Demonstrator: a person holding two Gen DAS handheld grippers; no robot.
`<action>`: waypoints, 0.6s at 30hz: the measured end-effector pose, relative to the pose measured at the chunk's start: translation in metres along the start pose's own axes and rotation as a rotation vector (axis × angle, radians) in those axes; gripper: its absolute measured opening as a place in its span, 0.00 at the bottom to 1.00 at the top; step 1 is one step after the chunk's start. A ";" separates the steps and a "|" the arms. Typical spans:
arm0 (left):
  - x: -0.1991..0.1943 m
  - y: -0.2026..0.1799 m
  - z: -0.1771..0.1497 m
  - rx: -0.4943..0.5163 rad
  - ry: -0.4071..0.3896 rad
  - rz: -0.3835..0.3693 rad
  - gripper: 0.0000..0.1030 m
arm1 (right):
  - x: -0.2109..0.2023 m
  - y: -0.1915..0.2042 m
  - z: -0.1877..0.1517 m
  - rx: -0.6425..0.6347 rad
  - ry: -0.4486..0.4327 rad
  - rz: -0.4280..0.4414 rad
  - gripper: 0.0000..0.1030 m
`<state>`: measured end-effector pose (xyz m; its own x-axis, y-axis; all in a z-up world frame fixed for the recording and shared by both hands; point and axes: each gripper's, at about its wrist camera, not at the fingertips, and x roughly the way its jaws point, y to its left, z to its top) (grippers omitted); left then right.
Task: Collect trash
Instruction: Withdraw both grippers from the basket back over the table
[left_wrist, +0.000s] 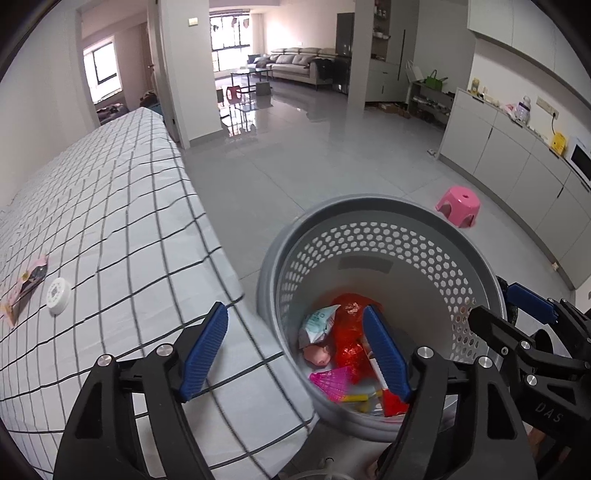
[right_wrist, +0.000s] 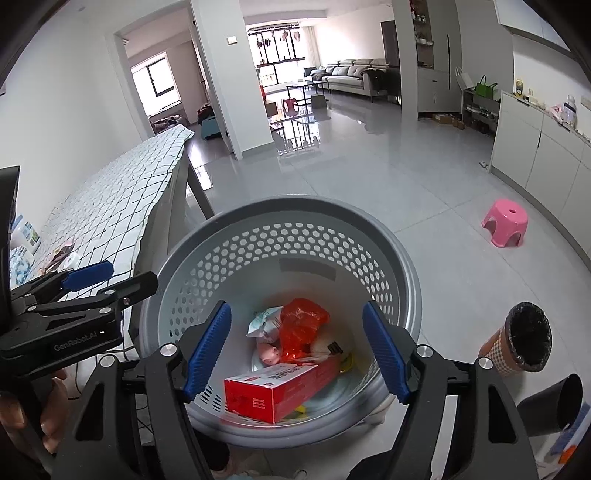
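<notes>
**Both grippers held open over the basket**

The left gripper (left_wrist: 295, 354) and right gripper (right_wrist: 297, 350) are angled downward, jaws spread wide, nothing gripped. Below the right jaws, a red box (right_wrist: 277, 387), red bag (right_wrist: 304, 325) and wrappers are seen in the basket (right_wrist: 402, 266). The table (left_wrist: 110, 221) edge is spanned by the left jaws; open floor (left_wrist: 332, 166) lies ahead.

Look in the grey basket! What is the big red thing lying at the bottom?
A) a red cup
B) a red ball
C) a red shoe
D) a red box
D, a long red box with printed sides lies at the bottom of the basket, beside an orange bag.
</notes>
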<state>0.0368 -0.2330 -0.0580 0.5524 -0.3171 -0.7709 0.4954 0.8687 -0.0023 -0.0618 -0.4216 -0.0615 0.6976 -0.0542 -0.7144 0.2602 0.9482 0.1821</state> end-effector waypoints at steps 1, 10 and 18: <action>-0.003 0.003 0.000 -0.005 -0.007 0.005 0.76 | -0.001 0.002 0.000 -0.003 -0.003 0.000 0.72; -0.037 0.037 -0.002 -0.068 -0.094 0.057 0.90 | -0.003 0.032 0.000 -0.027 -0.021 0.014 0.78; -0.067 0.086 -0.010 -0.116 -0.135 0.130 0.93 | 0.003 0.082 0.003 -0.102 -0.012 0.096 0.83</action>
<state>0.0354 -0.1328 -0.0129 0.6950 -0.2410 -0.6774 0.3384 0.9409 0.0125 -0.0362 -0.3446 -0.0461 0.7243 0.0347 -0.6886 0.1230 0.9762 0.1786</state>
